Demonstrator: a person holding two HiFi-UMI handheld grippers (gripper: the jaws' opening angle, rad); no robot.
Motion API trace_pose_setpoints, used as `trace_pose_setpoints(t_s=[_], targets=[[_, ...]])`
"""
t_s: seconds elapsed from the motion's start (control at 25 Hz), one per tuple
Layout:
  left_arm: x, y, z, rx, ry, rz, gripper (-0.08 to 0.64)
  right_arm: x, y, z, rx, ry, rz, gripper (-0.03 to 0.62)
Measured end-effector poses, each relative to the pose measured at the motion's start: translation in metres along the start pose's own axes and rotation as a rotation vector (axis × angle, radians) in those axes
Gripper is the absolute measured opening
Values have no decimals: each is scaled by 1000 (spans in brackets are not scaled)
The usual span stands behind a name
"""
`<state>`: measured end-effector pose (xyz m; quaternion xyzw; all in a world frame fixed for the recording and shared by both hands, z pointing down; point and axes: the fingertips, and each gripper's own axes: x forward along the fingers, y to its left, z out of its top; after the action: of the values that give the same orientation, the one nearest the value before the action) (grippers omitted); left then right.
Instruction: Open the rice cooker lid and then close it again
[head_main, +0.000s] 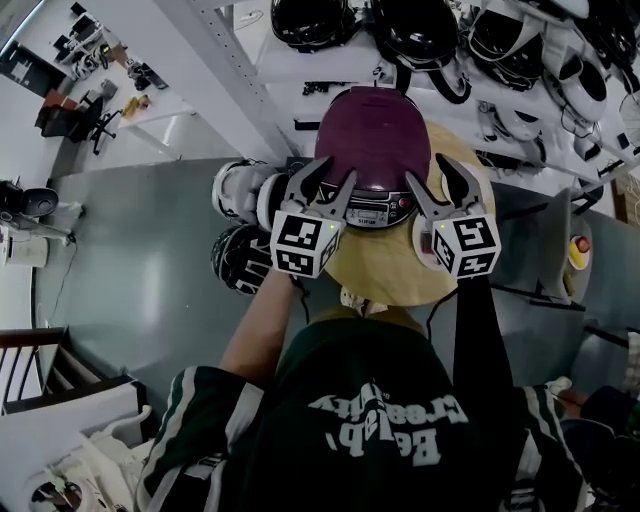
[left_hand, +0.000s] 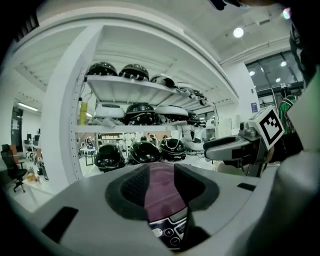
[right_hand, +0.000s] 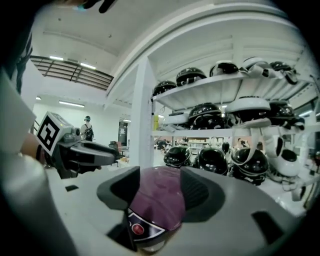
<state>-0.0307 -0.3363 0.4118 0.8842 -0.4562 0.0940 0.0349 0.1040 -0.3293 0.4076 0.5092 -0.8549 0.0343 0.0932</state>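
On the head view I see the rice cooker (head_main: 372, 140) on the round wooden counter (head_main: 385, 275), its dark-red lid down. My left claw (head_main: 340, 170) and right claw (head_main: 428, 172) hang side by side at its front edge. In the left gripper view the jaws stand apart and pinch nothing. The cooker's lid and control panel show through the gap, with helmets (left_hand: 142, 112) shelved beyond. In the right gripper view the jaws gape wide and empty, with the lid showing between them.

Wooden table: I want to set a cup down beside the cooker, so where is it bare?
Free: near edge of the table, in front of the rice cooker, between the left gripper and right gripper. A thin strip at the cooker's right. Crowded: helmets left of the table and behind.
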Motion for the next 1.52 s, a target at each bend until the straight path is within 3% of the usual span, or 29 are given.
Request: trace_pose_setpoints(t_s=[0.32, 0.6, 0.8, 0.96, 1.24, 1.52], targets=[[-25, -22, 39, 89, -108, 75, 179, -44, -14, 11, -3, -124, -50, 265], [-42, -26, 50, 80, -169, 118, 184, -54, -9, 15, -36, -152, -43, 270], [-48, -27, 54, 116, -191, 136, 184, -53, -2, 20, -75, -154, -36, 265], [-51, -24, 55, 136, -196, 157, 149, -51, 2, 21, -109, -136, -28, 172], [-52, -22, 51, 144, -187, 182, 2, -56, -7, 23, -128, -137, -102, 3], [-51, -18, 49, 145, -178, 198, 2, -60, -16, 24, -132, -138, -137, 3]])
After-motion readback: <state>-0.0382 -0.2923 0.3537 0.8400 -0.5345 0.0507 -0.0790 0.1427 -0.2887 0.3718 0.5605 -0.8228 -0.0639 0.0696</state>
